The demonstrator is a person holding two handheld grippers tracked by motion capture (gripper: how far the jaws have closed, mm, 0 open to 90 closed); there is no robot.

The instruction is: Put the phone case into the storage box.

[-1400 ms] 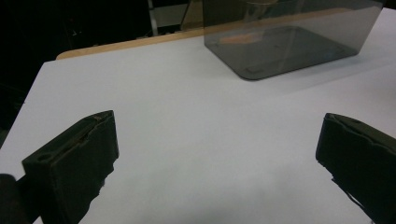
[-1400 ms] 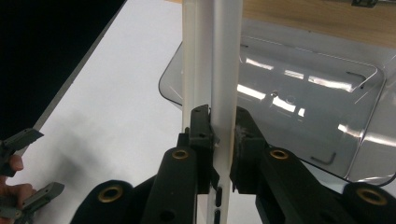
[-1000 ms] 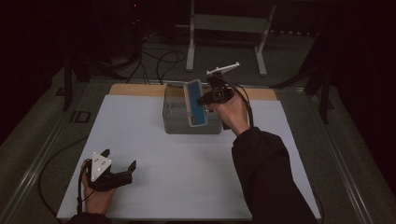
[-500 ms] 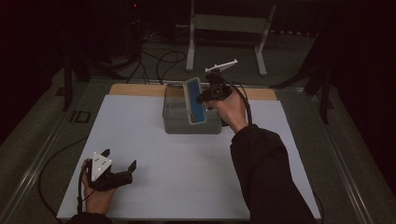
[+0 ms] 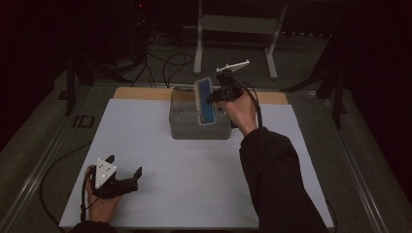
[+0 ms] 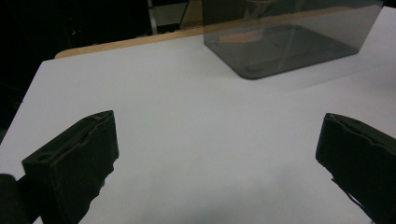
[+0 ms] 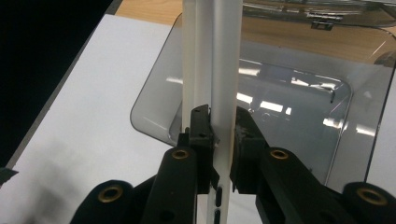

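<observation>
The right gripper (image 5: 214, 98) pinches a blue-faced phone (image 5: 204, 101) edgewise, upright above the clear grey bin (image 5: 194, 128); I judge lowering it inside comes next. The left gripper (image 5: 125, 175) rests spread on the white table (image 5: 194, 179)

The right tongs (image 5: 212, 98) rose a little over the last second, drifting slightly up and away in the high view. The phone (image 5: 204, 101) clamped between their jaws went with them. Its lower end, which hung below the tongs inside the box (image 5: 194, 130), came up by the same small amount, so a bit less of it sat within the walls under the tongs. The grey plate on top of the tongs and the hand behind them shifted along in the same direction. The move was slight, made in two small steps.
</observation>
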